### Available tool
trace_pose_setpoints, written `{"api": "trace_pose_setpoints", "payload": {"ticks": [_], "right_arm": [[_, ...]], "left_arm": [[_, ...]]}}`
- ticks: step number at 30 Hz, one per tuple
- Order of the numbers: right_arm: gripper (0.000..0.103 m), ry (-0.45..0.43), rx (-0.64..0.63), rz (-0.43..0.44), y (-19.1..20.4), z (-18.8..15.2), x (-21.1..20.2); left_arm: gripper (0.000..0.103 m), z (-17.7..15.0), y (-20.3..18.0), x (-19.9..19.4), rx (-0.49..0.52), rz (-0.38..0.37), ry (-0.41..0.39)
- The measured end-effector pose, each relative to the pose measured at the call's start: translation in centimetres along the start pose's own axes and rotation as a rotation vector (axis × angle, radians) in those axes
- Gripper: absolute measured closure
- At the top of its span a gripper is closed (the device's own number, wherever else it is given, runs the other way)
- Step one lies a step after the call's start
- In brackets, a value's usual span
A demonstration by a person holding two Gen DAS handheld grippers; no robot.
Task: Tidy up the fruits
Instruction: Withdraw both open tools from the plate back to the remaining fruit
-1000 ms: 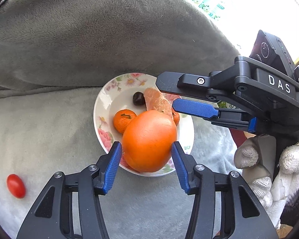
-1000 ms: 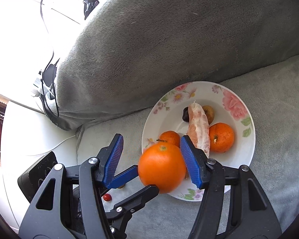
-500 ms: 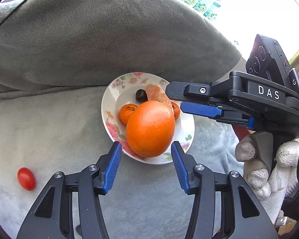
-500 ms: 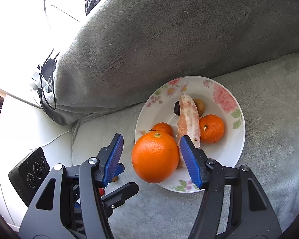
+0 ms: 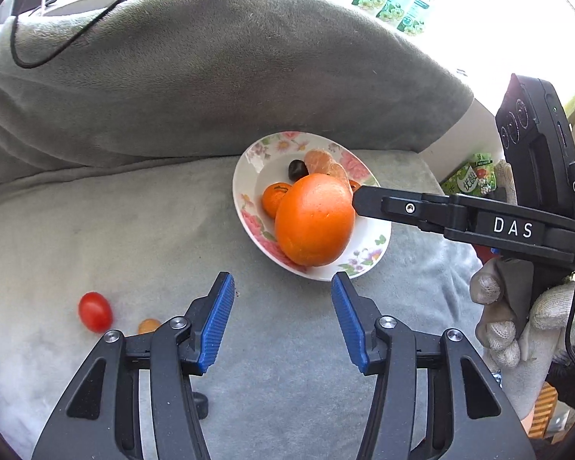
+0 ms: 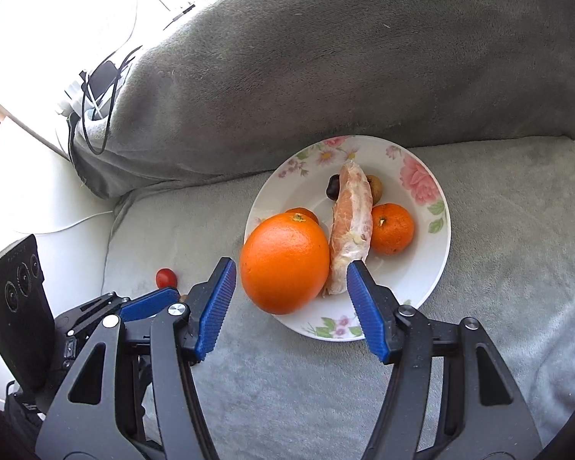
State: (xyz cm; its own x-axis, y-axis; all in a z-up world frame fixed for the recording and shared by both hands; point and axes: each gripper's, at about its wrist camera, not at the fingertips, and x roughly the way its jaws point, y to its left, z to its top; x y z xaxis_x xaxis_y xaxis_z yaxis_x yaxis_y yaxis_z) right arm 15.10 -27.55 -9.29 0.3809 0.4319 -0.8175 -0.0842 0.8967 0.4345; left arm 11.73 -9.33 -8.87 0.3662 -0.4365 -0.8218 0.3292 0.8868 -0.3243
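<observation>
Grey sofa (image 6: 364, 76) fills the frame, its seat cushion (image 5: 115, 230) running under both tools. Ahead of the right gripper (image 6: 289, 299) sits the floral plate (image 6: 425, 176), just beyond the blue pads. On its near rim rests the big orange (image 6: 285, 262), lying between the spread right jaws with a gap on each side, so that claw is open and grips nothing. Looks like a release: the orange seems just set down, though it overhangs the plate's edge and could roll off toward the cushion.

Beside the orange, to its right from the right claw's view, lies a peeled citrus segment (image 6: 350, 230), then a mandarin (image 6: 391, 228); a second mandarin (image 6: 303, 214) peeks out behind the orange. Farther back, a dark round fruit (image 6: 332, 187) and a small brownish one (image 6: 375, 187), too small to name.

The left gripper (image 5: 283, 318) hangs short of the plate, jaws wide apart, empty. Off to its left on the cushion, well apart from the plate, wait a cherry tomato (image 5: 95, 311) and a smaller orange-yellow tomato (image 5: 148, 325), partly hidden behind the left finger.

Next move, by my read: the left claw swings left, lowers over the cherry tomato, and closes gently, since it is small, smooth and easily squashed.
</observation>
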Motion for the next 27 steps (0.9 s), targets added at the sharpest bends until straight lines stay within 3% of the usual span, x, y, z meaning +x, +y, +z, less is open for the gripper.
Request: {"api": "trace_pose_setpoints", "payload": {"ticks": [8, 13, 20, 22, 27], "right_arm": [[0.036, -0.014, -0.083, -0.048, 1.4, -1.6, -0.3], [0.027, -0.033, -0.124, -0.068, 2.3, -2.5, -0.4], [0.026, -0.038, -0.167, -0.116, 3.4, -3.5, -0.3], [0.026, -0.034, -0.181, -0.134, 3.6, -3.7, -0.2], [0.027, 0.006, -0.221, -0.186, 4.6, -4.4, 0.1]], "left_arm": [[0.051, -1.1, 1.5, -2.0, -0.029, 0.053, -0.014], [0.051, -2.0, 2.5, -3.2, -0.049, 0.089, -0.027], [0.051, -3.3, 4.1, -4.4, -0.084, 0.132, -0.024], [0.044, -3.7, 4.5, -4.6, -0.094, 0.156, -0.018], [0.044, -4.6, 5.5, -5.3, -0.130, 0.183, -0.028]]}}
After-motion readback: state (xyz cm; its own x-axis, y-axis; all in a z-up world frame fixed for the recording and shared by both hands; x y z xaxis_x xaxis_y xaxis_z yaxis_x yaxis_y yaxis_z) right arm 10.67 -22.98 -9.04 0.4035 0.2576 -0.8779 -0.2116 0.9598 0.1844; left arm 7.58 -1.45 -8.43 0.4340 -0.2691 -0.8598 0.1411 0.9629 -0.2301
